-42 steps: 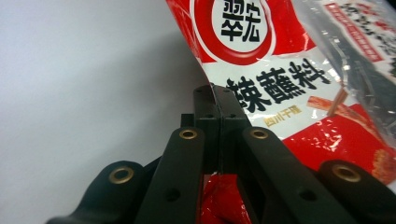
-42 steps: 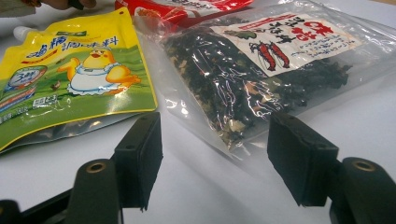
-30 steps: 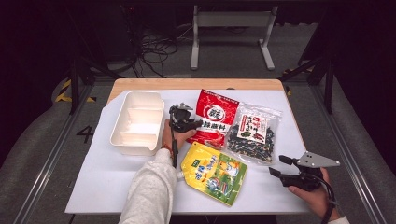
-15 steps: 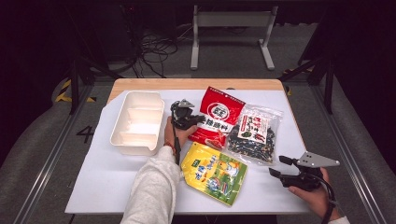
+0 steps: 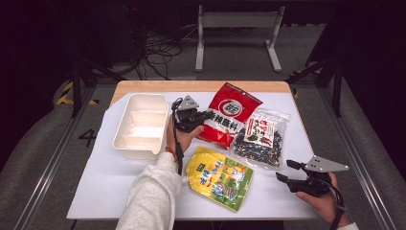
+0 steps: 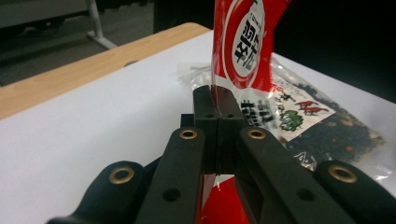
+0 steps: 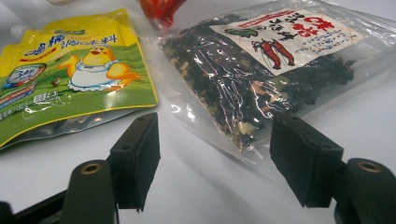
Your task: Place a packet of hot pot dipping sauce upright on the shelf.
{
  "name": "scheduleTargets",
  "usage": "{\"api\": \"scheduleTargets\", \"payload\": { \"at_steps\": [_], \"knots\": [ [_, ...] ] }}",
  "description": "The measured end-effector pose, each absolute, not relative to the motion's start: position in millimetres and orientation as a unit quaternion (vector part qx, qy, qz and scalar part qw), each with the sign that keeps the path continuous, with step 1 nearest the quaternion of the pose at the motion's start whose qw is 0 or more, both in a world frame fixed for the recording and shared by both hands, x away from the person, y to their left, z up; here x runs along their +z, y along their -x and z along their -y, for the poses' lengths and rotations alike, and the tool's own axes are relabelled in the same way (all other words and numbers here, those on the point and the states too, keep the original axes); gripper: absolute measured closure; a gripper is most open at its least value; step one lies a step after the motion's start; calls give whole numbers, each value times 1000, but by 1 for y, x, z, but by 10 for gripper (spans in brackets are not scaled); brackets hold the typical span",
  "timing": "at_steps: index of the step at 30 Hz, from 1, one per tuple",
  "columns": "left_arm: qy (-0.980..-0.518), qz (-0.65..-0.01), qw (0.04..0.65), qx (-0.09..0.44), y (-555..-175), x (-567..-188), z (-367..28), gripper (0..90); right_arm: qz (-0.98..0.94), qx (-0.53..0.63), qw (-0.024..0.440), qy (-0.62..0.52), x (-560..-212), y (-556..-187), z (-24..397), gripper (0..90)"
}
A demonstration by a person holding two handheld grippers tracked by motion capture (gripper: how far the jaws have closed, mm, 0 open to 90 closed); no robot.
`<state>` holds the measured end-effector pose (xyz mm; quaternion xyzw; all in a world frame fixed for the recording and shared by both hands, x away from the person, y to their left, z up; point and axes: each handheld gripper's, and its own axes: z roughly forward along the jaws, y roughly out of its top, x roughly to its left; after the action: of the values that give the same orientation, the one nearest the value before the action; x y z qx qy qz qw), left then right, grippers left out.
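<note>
Red packet (image 6: 243, 42) edge clamped in left gripper (image 6: 218, 116) jaws, right gripper (image 7: 215, 154) jaws apart, holding nothing

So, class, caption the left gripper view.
Left gripper, jaws shut on the red packet's edge, above the white table.

The tray (image 5: 141, 125) lies left of the pouch (image 5: 232, 116), the bag (image 5: 261, 139) right.
</note>
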<state>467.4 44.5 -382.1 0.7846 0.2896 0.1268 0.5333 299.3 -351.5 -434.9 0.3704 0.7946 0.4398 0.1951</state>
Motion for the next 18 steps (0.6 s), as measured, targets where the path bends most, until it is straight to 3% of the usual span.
{"api": "scheduleTargets", "payload": {
  "at_steps": [9,18],
  "knots": [
    [-784,-285,534,143,-464,-370,-52,900,-798,436,194,-368,-436,-299,350,332],
    [-813,-256,507,128,-470,-368,-45,900,-799,435,191,-368,-437,-300,350,325]
  ]
}}
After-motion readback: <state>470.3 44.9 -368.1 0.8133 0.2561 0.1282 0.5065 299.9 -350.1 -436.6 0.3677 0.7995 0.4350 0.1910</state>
